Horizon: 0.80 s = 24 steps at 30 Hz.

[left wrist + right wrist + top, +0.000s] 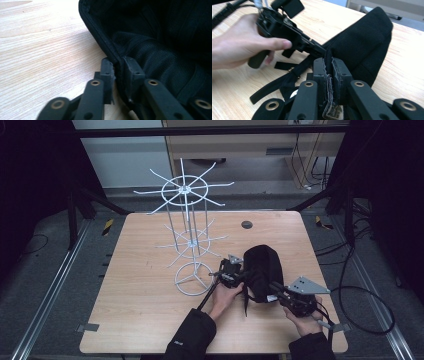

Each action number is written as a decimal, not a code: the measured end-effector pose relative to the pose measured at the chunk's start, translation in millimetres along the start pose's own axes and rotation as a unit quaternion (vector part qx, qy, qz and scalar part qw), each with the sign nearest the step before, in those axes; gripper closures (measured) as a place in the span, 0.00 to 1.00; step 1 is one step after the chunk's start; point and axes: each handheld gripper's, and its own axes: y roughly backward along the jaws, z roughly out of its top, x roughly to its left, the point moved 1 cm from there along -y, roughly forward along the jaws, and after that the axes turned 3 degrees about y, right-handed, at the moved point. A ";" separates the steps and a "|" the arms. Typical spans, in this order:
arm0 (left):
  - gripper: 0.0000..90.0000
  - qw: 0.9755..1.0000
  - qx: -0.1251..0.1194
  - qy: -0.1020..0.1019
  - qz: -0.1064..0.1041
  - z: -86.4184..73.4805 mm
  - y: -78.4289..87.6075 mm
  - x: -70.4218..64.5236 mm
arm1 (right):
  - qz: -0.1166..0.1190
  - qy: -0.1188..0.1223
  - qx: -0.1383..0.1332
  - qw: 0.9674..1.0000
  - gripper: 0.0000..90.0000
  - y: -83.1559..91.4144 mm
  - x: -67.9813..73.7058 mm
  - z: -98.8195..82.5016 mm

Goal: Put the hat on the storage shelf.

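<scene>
While both forearms angle inward, left gripper (239, 276), right gripper (278, 290), pinching black cap (262, 270)

Black fabric bag (160, 37) on wooden table (42, 50), hemmed edge between nearly closed jaws

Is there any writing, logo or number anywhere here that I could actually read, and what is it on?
No text here can be read.
Small pale mark on the person's left sleeve: too small to read.
Worn patch on the black cap between the right gripper jaws: blurred, unreadable.
</scene>
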 end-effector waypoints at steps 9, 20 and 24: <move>0.59 0.998 -0.003 -0.064 0.022 -3.2 22.5 -15.6 | -0.032 0.003 0.008 0.999 0.91 4.1 -1.1 -4.9; 0.52 0.995 -0.052 -0.083 -0.033 7.1 62.8 -41.1 | -0.031 0.005 0.010 0.999 0.91 4.3 2.1 -7.2; 0.51 0.994 -0.074 -0.067 -0.053 18.7 68.3 -45.3 | -0.026 -0.001 0.011 1.000 0.90 5.0 2.8 -8.7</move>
